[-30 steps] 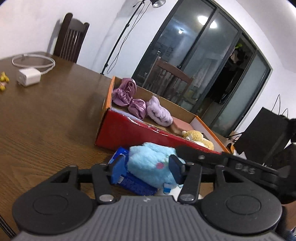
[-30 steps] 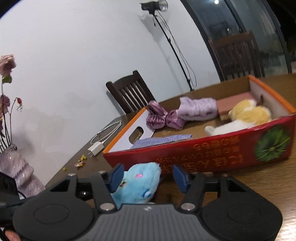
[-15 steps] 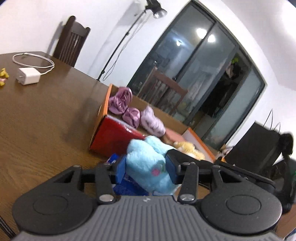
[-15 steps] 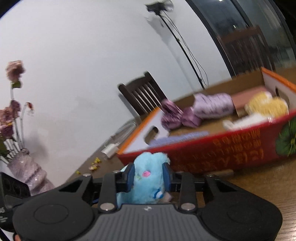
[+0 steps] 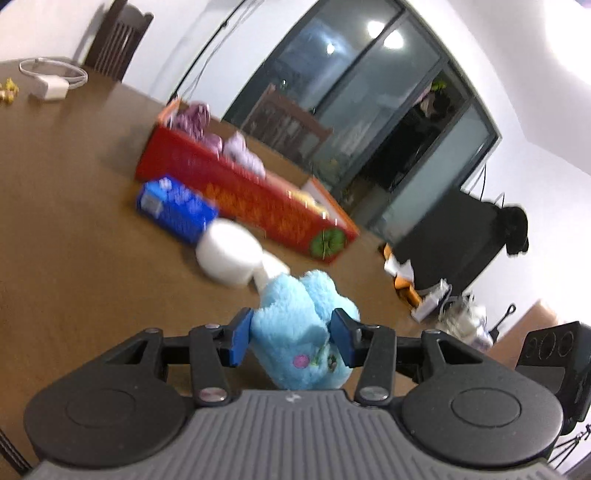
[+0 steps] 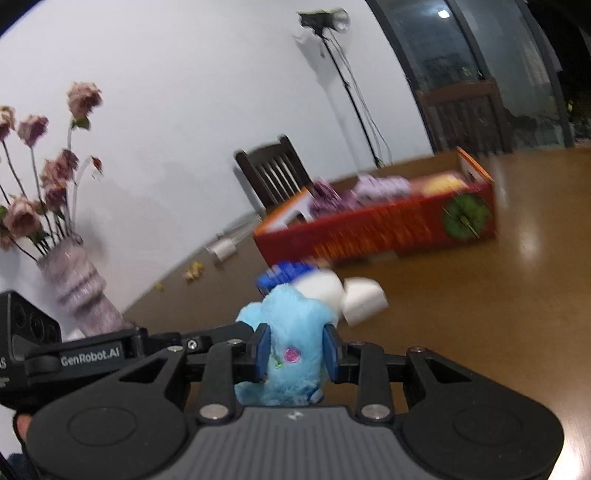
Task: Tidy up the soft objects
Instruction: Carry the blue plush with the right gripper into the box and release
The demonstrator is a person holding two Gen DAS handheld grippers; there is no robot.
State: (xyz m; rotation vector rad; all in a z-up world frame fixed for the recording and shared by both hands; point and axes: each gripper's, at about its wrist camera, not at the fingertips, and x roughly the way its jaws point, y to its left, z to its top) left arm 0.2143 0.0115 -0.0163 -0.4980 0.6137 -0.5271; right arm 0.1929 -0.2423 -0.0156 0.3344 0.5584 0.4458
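Fluffy light-blue plush toy (image 5: 299,332) is pinched by both claws at once. The left claw (image 5: 291,341) has its blue pads pressed into the toy's sides, and the right claw (image 6: 295,352) squeezes it narrower, with fur bulging out above and below its fingers. So both are gripping the same toy, which is held up off the brown wooden table (image 5: 74,258), clear of everything else on it.

Further back on the table there's a long red cardboard box (image 5: 243,199) with an orange rim and a green round print on one end. Inside it you can make out purple satin scrunchies (image 6: 325,197), a lilac fuzzy thing (image 6: 384,184) and something yellow (image 6: 443,181), all pretty blurred. A blue packet (image 5: 173,208) lies just in front of the box, and a white tub (image 5: 229,254) sits beside the packet, with a smaller white piece (image 6: 364,301) next to it.

A white charger with its cable (image 5: 51,79) sits far off on the table, near some small yellow bits (image 5: 9,90). The right view also catches a vase of faded pink roses (image 6: 74,288), a dark wooden chair (image 6: 273,175) and a lamp stand (image 6: 325,18) by the wall.
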